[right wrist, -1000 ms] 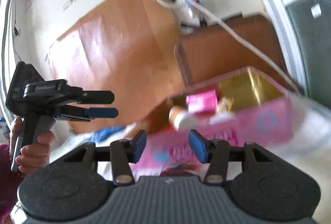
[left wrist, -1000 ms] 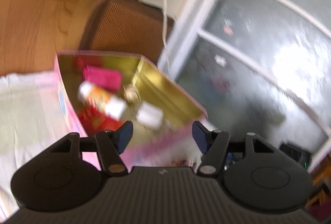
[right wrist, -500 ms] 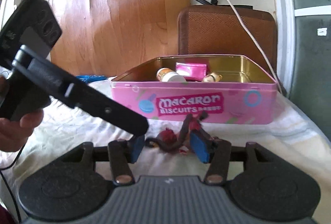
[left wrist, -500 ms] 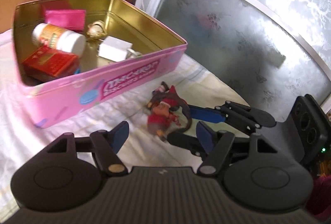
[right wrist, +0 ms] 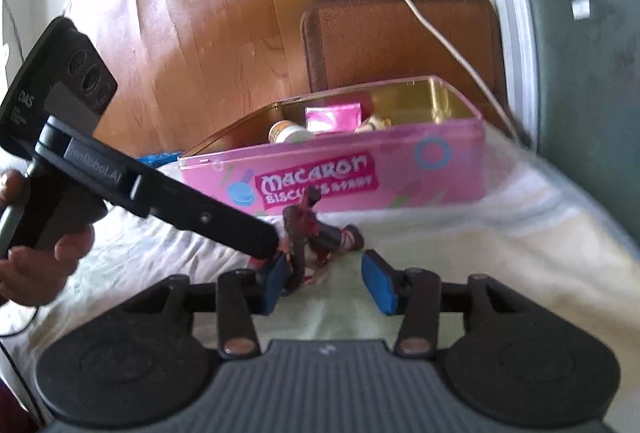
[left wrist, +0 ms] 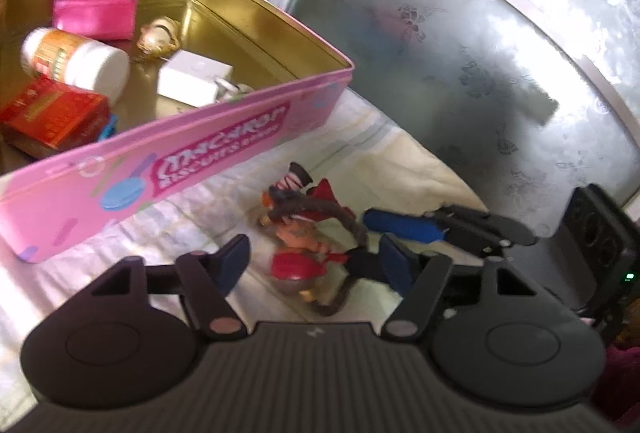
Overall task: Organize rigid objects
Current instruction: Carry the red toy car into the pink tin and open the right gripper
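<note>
One pink biscuit tin [left wrist: 224, 129], open, gold inside. In it we count one red box [left wrist: 52, 113], one white bottle [left wrist: 74, 59], one pink packet [left wrist: 94, 17], one white charger [left wrist: 194, 79], one small trinket [left wrist: 158, 35]. One red figurine [left wrist: 304, 233] with a dark tail lies on the cloth just before the tin. Our left gripper [left wrist: 314, 263] and right gripper [right wrist: 326, 281] both stand spread, just narrowed, gripping nothing; the figurine lies between the left pads.

A home: biscuit tin [right wrist: 400, 169] on bedding [right wrist: 500, 245]; frosted glass door [left wrist: 460, 45]; wooden floor [right wrist: 192, 25].
</note>
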`<state>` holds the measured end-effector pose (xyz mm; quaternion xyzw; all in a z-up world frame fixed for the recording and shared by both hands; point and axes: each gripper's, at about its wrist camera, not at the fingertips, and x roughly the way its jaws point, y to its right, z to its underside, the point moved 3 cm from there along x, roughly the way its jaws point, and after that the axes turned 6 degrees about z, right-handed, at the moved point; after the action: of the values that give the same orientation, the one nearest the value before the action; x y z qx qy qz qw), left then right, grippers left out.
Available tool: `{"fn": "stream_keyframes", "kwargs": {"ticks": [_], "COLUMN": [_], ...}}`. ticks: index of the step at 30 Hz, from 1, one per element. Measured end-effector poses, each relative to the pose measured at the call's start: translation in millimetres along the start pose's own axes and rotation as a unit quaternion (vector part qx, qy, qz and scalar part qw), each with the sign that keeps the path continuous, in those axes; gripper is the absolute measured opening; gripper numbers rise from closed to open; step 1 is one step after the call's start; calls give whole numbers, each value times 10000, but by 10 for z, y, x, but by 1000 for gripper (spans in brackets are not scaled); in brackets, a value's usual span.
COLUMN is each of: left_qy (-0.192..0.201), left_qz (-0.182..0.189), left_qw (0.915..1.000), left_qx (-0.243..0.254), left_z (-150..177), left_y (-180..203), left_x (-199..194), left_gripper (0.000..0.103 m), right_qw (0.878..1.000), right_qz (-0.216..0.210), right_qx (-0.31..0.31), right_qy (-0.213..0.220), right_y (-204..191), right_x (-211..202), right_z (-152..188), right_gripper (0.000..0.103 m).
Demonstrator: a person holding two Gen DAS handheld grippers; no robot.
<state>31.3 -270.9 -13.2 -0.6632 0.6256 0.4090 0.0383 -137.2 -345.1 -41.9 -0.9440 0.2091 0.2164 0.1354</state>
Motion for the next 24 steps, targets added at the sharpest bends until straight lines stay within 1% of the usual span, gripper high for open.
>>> {"fn": "stream_keyframes", "kwargs": {"ticks": [1,2,3,4,5,8,10,11,12,15,17,20,22,24], "left_qy": [-49,-50,-9,53,92,220,382,474,599,993,1194,1411,1481,1468], "left_qz": [82,90,100,119,97,107,206,243,277,275,136,-115,-326,-620], "left_qw": [9999,9999,9999,9998,9997,9990,9982,9977,9972,9947,9923,9888,9866,9859], "left_qx": [-62,-108,-133,-160,-205,-383,-422,-409,-358,10,304,481,601,515], "left_z": [10,24,35,41,38,5,-34,-60,-98,-283,-477,-791,-1003,-1171], "left_y": [-24,-48,-68,-75,-83,-99,-66,-39,2,149,221,203,103,-91], "left_x": [28,46,57,52,47,2,-105,-155,-226,-436,-508,-494,-380,-195], "left_gripper": [64,64,64,64,64,64,64,64,64,64,64,64,64,66], "right_qw": [10000,9998,9995,9988,9982,9989,9977,9973,9969,9928,9887,9827,9816,9832], "right_qz": [-57,-112,-216,-364,-428,-360,-496,-495,-444,-230,-73,248,387,571], "right_qx": [56,106,186,288,383,287,363,349,278,-58,-275,-538,-525,-423], "right_qy": [-55,-118,-145,-154,-155,1,269,422,594,1171,1472,1754,1796,1684], "right_y": [13,16,17,12,1,-87,-117,-134,-160,-265,-333,-374,-321,-230], "right_x": [24,54,71,77,80,57,-33,-86,-144,-290,-300,-144,65,374], "right_z": [18,33,44,42,35,14,-34,-73,-123,-321,-478,-722,-850,-960], "right_gripper": [35,26,21,11,11,11,10,10,10,10,10,10,11,11]}}
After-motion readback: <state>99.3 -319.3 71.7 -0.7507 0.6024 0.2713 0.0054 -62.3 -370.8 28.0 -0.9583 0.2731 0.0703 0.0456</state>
